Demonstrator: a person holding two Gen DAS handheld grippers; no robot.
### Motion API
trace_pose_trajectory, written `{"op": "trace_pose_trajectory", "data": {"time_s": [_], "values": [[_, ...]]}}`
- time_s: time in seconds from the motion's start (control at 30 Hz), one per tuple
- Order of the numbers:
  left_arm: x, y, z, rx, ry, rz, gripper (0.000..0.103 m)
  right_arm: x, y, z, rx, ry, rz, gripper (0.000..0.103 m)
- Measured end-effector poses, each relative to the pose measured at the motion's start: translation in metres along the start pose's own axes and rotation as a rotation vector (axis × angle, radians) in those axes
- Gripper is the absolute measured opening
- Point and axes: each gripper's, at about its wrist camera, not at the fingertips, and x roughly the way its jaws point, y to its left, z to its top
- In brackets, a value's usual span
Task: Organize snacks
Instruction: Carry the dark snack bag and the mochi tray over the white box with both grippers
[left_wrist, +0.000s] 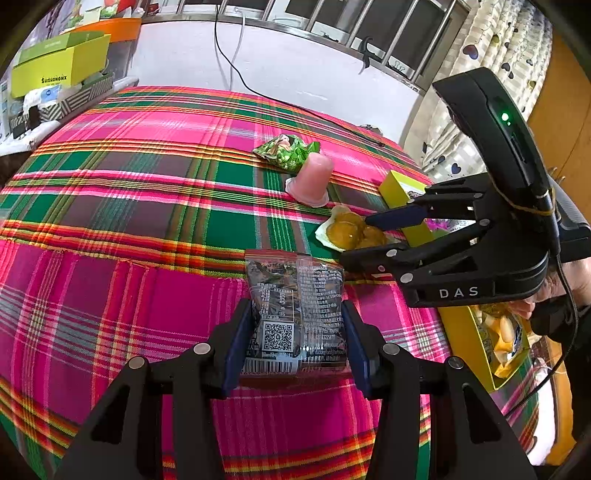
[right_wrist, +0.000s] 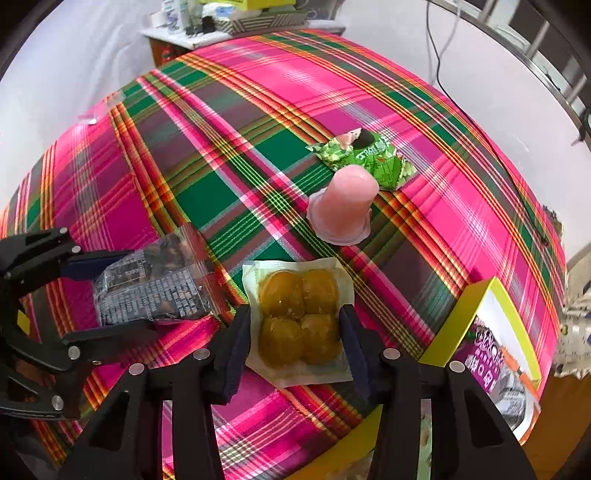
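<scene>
The left gripper (left_wrist: 295, 343) clamps the dark packet (left_wrist: 295, 314) and the right gripper (right_wrist: 295, 343) the yolk pack (right_wrist: 299, 317) near the table's right edge; both are light, crinkly, best pinched across side seams.

Plaid tablecloth (left_wrist: 147, 206); black cable (left_wrist: 236, 70), perhaps power.

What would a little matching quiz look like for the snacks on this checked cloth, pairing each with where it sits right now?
Things:
1. dark printed packet
2. yellow four-piece pack
3. pink jelly cup
4. green snack bag

Places:
A. upside down on the cloth, free of both tools
B. between the jaws of the left gripper
C. flat on the cloth just behind the cup
D. between the jaws of the right gripper

Pairs: 1-B, 2-D, 3-A, 4-C
</scene>
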Motion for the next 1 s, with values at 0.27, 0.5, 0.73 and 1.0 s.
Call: {"op": "trace_pose_trajectory", "data": {"time_s": [0.27,0.5,0.73,1.0], "values": [[-0.002,-0.001,-0.002,-0.022,0.001,0.017,0.049,-0.023,0.003,-0.009,0.054,-0.074,0.006,0.045],[-0.017,-0.003,0.001,-0.036,-0.035,0.018,0.048,-0.061,0.008,-0.018,0.105,-0.190,0.015,0.045],[-0.035,-0.010,0.006,-0.029,-0.077,0.022,0.048,-0.098,0.010,-0.043,0.246,-0.324,0.040,0.045],[-0.054,-0.025,0.006,-0.012,-0.108,-0.005,0.048,-0.129,0.021,-0.084,0.364,-0.435,0.058,0.045]]}}
